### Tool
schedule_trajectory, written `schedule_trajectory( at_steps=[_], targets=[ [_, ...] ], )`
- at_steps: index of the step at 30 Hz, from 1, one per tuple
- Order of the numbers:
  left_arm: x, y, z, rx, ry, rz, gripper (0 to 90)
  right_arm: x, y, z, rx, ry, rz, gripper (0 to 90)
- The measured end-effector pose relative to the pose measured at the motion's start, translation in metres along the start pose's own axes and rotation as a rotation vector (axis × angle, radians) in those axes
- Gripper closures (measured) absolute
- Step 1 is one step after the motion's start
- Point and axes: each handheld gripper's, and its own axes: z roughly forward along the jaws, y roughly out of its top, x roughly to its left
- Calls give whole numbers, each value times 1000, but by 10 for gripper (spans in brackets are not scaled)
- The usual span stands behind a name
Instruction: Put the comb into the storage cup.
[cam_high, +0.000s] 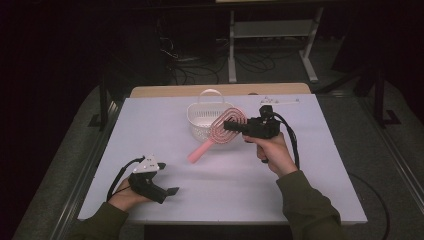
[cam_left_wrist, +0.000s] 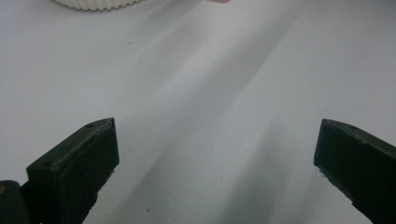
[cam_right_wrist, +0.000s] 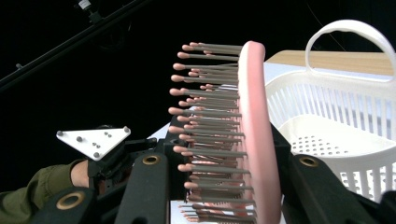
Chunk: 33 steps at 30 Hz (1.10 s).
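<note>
The pink hairbrush (cam_high: 220, 131) sits near the middle of the high view, lifted off the table and held at a slant: its looped, bristled head is up at the right, over the near rim of the white basket (cam_high: 200, 122), and its handle runs down to the lower left, ending above the bare tabletop. The right gripper (cam_high: 234, 126) has its jaws clamped on the brush head; it comes in level from the right, with the person's right hand wrapped around its grip and a black cable trailing back toward the sleeve. In the right gripper view the hairbrush (cam_right_wrist: 254, 135) stands on edge in the centre of the frame, its bristles pointing to the left, one black jaw pressed against the bristle side and the other against its smooth pink back. The basket (cam_right_wrist: 355, 126), with its arched handle, fills the right side of that frame just behind the brush.

The left gripper (cam_high: 172, 191) is at the lower left of the high view, well apart from the brush, held low over the white table (cam_high: 150, 125). In the left gripper view its jaws stand wide apart with nothing between them, above the table (cam_left_wrist: 196, 93), and the basket's edge (cam_left_wrist: 95, 3) shows at the top left.
</note>
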Motion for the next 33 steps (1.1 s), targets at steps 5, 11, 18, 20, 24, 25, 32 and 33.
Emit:
schedule_trajectory(
  at_steps=[5, 11, 18, 20, 24, 25, 32, 33],
  targets=[
    [0, 0, 0, -1, -2, -2, 0, -2, 3, -2, -2, -5, -2, 630],
    [0, 0, 0, -6, 0, -1, 0, -3, 11, -4, -13, -13, -9, 631],
    [0, 1, 0, -9, -12, -7, 0, -4, 22, -7, -34, -15, -10, 631],
    [0, 1, 1, -5, -13, -10, 0, -3, 26, -7, -42, -15, -13, 631],
    [-1, 1, 1, -4, -18, -5, 0, -2, 33, -9, -53, -17, -22, 631],
    [-1, 0, 1, -2, -18, -3, 0, -3, 34, -9, -55, -19, -24, 631],
    [-1, 0, 1, 0, -16, 0, 0, -4, 44, -13, -81, -24, -22, 631],
    [-2, 0, 1, -1, -15, 0, 0, -4, 45, -14, -83, -24, -22, 631]
  ],
)
